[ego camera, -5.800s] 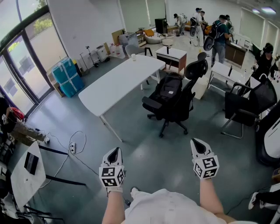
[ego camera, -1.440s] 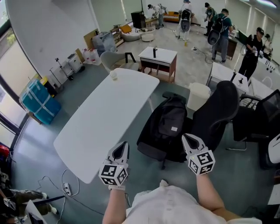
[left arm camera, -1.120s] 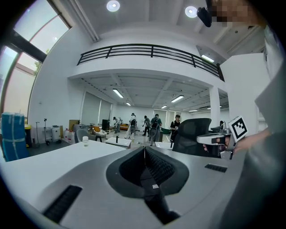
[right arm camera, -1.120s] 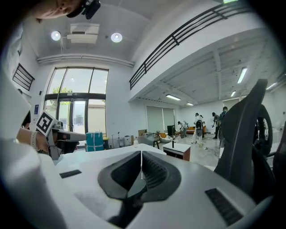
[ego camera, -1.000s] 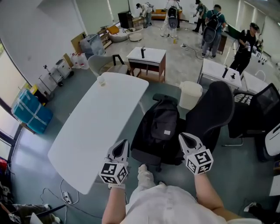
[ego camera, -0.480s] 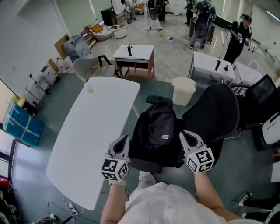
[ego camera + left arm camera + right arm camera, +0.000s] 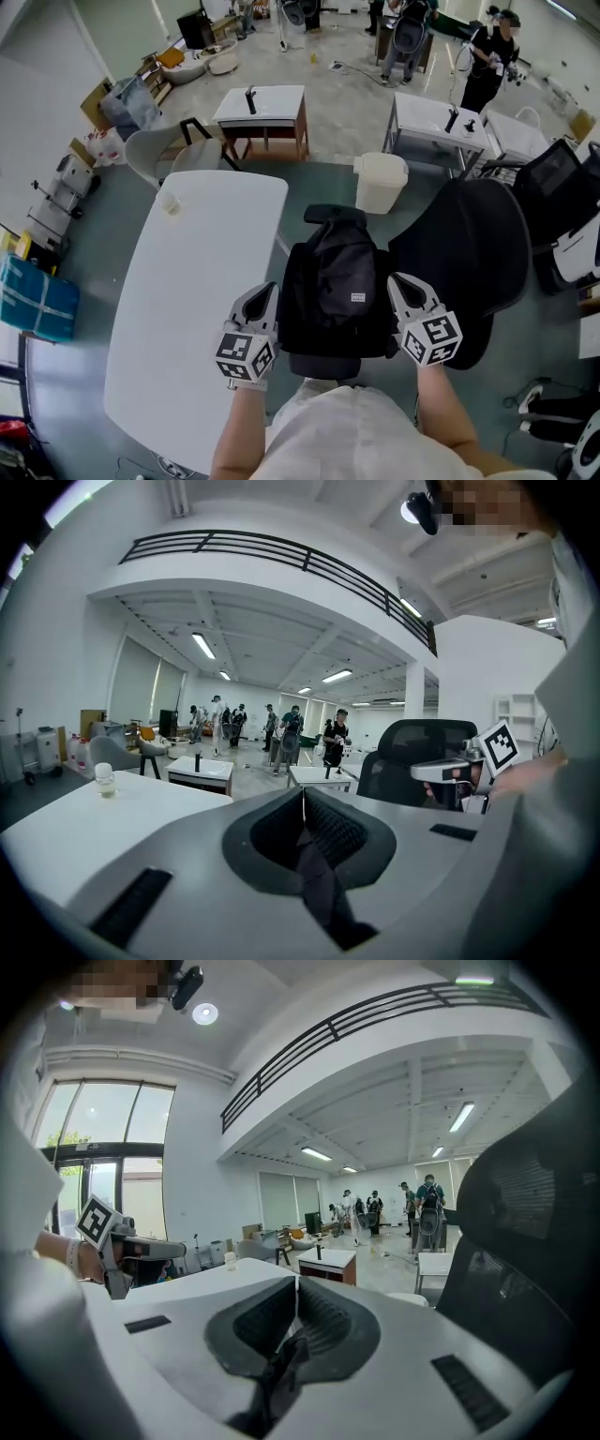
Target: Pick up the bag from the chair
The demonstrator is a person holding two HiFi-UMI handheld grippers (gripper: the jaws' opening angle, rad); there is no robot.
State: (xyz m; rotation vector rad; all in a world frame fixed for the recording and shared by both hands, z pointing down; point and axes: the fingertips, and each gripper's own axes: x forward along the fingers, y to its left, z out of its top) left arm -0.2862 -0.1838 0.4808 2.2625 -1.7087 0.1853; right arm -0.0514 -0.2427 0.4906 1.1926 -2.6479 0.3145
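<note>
From my head view I look steeply down on a black backpack sitting on the seat of a black office chair. The bag takes up most of the seat. Its body is black, with a rounded, slightly greyer front panel facing up toward me, and a small pale label low on that panel. Soft folds crease the fabric near its top. The chair's wide mesh backrest stands just to the bag's right.

My left gripper hangs at the bag's left edge and my right gripper at its right edge, so the bag lies between them. I cannot tell whether either one touches it. In the left gripper view and the right gripper view, each claw's jaws are pressed together with nothing between them.

A long white table runs along the chair's left side, with a small cup at its far end. A white bin stands on the floor beyond the chair.
</note>
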